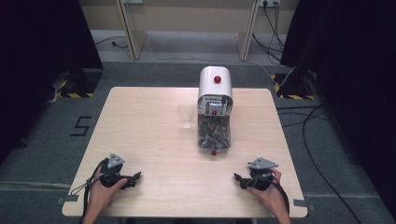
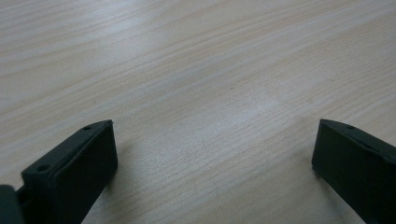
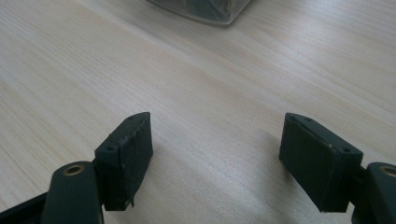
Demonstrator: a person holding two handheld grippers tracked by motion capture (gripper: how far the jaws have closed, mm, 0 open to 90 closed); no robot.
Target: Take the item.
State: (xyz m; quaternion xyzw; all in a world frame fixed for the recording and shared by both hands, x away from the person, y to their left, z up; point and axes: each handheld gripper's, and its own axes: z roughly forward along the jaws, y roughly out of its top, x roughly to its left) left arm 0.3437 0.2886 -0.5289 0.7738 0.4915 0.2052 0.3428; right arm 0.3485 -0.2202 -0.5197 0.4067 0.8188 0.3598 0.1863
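Both tools are seen low in the high view, each held in a hand resting on the near edge of the wooden table (image 1: pixel 149 140). The left gripper (image 1: pixel 135 176) lies at the lower left of the frame and the right gripper (image 1: pixel 237 178) at the lower right, their tips turned inward toward one another. In the left gripper view (image 2: pixel 212 154) the two black jaws are spread wide with bare wood grain between them; nothing is held. In the right gripper view (image 3: pixel 215 149) the jaws are likewise parted wide over bare table, and nothing is gripped.

The things nearest to them are set in the upper middle of the high view. A white dispenser (image 1: pixel 215 88) with a red knob is stood there, and a clear container (image 1: pixel 214 133) filled with small dark pieces is joined to its front, so that the contents face the person. A corner of that container (image 3: pixel 210 9) is caught at the top edge of the right gripper view. A clear cup (image 1: pixel 187 115), hard to make out, is placed just beside the container on its left, probably to receive what is dispensed.

The grippers are kept well apart from these items, which suggests a resting pose with no reach begun.
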